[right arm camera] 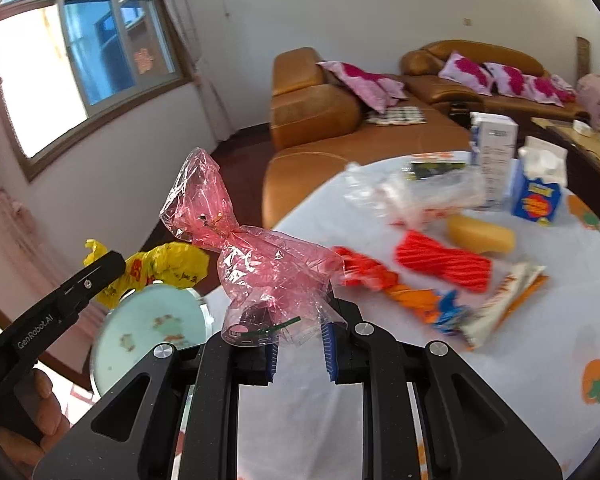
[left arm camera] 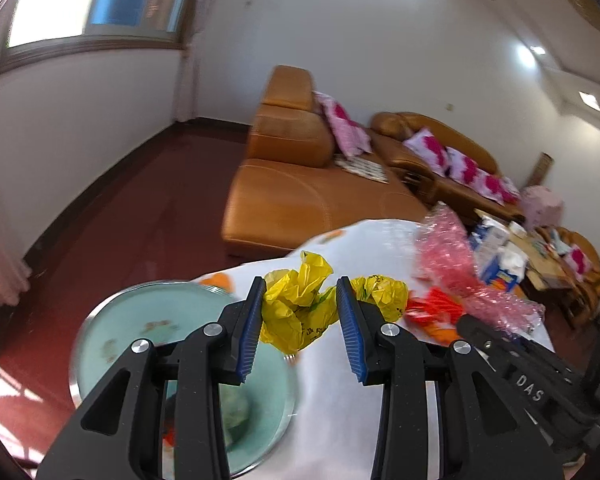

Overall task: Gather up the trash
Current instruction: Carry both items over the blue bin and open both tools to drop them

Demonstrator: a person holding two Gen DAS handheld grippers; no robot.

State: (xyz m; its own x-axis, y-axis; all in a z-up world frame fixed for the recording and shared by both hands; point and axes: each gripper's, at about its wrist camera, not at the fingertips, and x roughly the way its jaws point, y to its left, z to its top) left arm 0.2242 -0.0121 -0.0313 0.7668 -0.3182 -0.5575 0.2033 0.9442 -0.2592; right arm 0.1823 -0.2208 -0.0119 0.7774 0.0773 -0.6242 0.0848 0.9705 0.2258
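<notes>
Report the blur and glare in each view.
Left wrist: plate and pink bag smear with motion blur, window blown out. Right wrist: pink bag fairly sharp, far wrappers smeared, window overexposed.

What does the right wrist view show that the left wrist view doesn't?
Only the right: a yellow sponge and clear wrapper on the table, and the right gripper shut on the pink bag. Only the left: the left gripper open around the yellow bag. Both: the green plate, cartons, sofa.
</notes>
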